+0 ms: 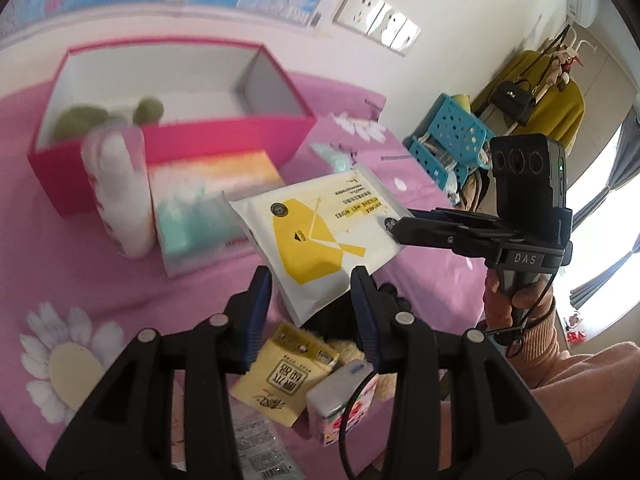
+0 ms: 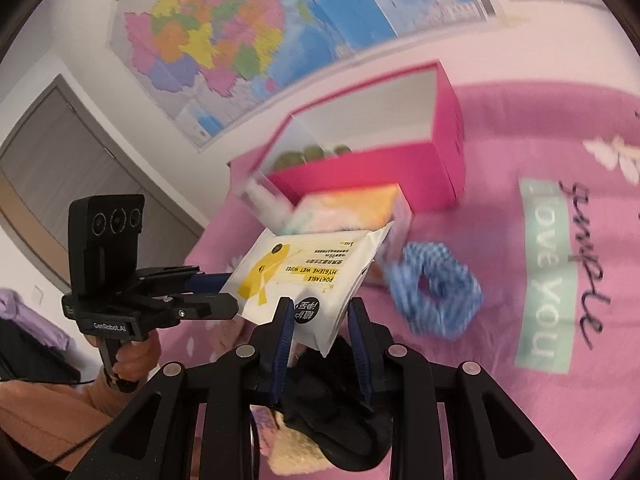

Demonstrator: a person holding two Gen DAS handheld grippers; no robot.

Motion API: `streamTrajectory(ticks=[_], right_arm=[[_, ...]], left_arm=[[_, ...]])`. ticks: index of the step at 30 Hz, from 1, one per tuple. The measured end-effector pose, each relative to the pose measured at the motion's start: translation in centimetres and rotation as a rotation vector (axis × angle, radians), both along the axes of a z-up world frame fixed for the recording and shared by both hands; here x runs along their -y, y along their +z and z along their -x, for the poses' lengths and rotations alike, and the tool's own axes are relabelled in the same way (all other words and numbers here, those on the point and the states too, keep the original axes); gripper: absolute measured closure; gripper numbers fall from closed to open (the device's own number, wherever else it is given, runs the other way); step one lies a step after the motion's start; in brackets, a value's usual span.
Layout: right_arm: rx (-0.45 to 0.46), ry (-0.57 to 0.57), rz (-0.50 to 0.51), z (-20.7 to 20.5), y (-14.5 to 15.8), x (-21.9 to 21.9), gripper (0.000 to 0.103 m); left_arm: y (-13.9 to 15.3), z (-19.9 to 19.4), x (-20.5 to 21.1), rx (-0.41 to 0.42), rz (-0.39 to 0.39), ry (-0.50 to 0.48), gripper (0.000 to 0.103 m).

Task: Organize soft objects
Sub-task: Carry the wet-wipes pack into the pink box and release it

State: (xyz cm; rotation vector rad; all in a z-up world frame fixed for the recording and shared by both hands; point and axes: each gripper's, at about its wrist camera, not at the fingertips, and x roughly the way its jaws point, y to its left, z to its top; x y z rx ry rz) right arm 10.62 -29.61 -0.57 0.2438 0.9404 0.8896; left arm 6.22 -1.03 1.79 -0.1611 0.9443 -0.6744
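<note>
A white and yellow pack of wet wipes (image 1: pixel 320 232) (image 2: pixel 308 276) hangs in the air above the pink bedspread. My right gripper (image 2: pixel 318 316) is shut on one end of it; it shows in the left wrist view (image 1: pixel 394 228) at the pack's right edge. My left gripper (image 1: pixel 312 288) is open with the pack's other end between its fingers; it shows in the right wrist view (image 2: pixel 228 292). A pink open box (image 1: pixel 160 96) (image 2: pixel 380 148) stands behind, with a green soft thing (image 1: pixel 92 118) inside.
A tissue box (image 1: pixel 212 200) and a white bottle (image 1: pixel 120 196) stand before the pink box. A yellow tissue pack (image 1: pixel 280 376) and a small pack (image 1: pixel 340 400) lie below. A blue checked scrunchie (image 2: pixel 436 288) lies at right. A black cloth (image 2: pixel 340 412) lies under my right gripper.
</note>
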Motion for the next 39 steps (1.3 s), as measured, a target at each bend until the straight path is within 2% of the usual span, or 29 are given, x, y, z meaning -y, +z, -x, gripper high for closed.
streamTrajectory(ticks=[7,13,16,18,27,33,36,38,39], right_arm=[[0.091,-0.003,-0.023,-0.9,2.7,-0.7,0.075],[0.145,-0.018,-0.018,-3.0,4.2,-1.6,0.075],[0.157,-0.031,-0.014,-4.8,4.6,-2.0,0.075],[0.151,-0.044,-0.009,-6.9,4.5,-2.3,0.076],[0.116,-0.068,0.037,-11.7,2.8,-3.9,0.076],[0.118,-0.100,0.117,-14.0,2.0,-5.4,0.076],[0.125,-0.132,0.170,-14.6,1.6,-5.9,0.074],[0.151,-0.163,0.214,-14.7,1.6,-6.2,0.063],[0.158,-0.178,0.221,-14.6,1.6,-6.1,0.062]], left_arm=[[2.4,-1.5,-0.1,0.077,-0.046,0.034,0.060],[3.8,-4.4,0.7,0.110,-0.097,0.065,0.060],[4.0,-6.5,0.7,0.101,-0.116,0.086,0.060],[4.0,-7.8,0.9,0.096,-0.139,0.103,0.060],[2.9,-13.1,1.7,0.048,-0.237,0.158,0.060],[1.6,-15.6,2.1,0.005,-0.280,0.197,0.060],[1.2,-16.0,2.0,0.000,-0.301,0.240,0.060],[1.1,-15.9,1.9,0.017,-0.309,0.252,0.059],[1.2,-15.8,1.8,0.021,-0.308,0.252,0.059]])
